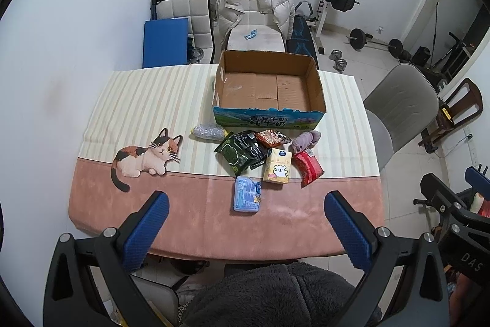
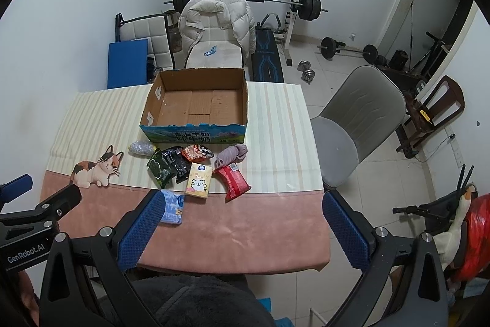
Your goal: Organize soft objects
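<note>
A home gym backs a table (image 1: pixel 101 210) under a cat-print cloth. The cardboard box (image 1: pixel 315 75) sits empty at twelve o'clock, with the soft packets heaped just before it. Left gripper (image 1: pixel 245 204) and right gripper (image 2: pixel 242 207) hang spread wide, holding nothing. Looks like the very start: nothing packed yet. Nearest is the blue tissue pack (image 1: pixel 246 193); next, I'd say, descend and pinch it.

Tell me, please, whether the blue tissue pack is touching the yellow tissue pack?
Apart: the left wrist view shows pink cloth between the blue tissue pack and the yellow tissue pack.
</note>
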Motion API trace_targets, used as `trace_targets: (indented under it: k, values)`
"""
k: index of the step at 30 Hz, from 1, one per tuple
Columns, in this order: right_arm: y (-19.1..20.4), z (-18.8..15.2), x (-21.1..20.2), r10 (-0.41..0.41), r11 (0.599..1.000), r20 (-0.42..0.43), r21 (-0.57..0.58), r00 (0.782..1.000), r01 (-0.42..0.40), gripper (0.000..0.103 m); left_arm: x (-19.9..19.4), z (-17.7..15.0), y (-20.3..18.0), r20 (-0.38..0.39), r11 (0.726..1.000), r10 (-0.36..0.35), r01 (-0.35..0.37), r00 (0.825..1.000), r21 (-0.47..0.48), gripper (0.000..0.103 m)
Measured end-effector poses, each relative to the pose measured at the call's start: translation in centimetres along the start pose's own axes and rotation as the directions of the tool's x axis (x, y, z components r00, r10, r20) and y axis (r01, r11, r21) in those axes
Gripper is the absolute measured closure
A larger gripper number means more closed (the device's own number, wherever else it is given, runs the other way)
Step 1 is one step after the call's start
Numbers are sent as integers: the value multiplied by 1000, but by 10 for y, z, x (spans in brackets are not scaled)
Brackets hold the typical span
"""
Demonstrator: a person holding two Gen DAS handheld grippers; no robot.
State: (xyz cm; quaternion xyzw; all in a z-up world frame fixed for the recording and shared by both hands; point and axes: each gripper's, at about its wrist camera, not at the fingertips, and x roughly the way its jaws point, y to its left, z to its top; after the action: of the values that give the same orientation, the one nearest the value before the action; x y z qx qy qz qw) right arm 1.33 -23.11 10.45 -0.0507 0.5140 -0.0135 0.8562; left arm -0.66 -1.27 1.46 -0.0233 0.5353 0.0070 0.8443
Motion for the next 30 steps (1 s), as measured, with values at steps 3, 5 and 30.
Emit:
trace_targets:
  k: [3, 5, 30]
  values:
    - [0, 0, 0, 0, 1000, 1, 2, 1000, 0, 0, 0, 0, -1, -1, 1000, -1, 1, 1000, -1, 0]
    - [0, 0, -1, 1, 1000, 1, 0, 1000, -1, 0, 0, 0, 0, -1, 1000, 0, 0, 1000, 0, 0]
    - [-5, -7, -17, 3, 1000, 12, 4, 1000, -3, 0, -6, -12, -4, 9, 1000, -1, 1, 1000, 1, 0]
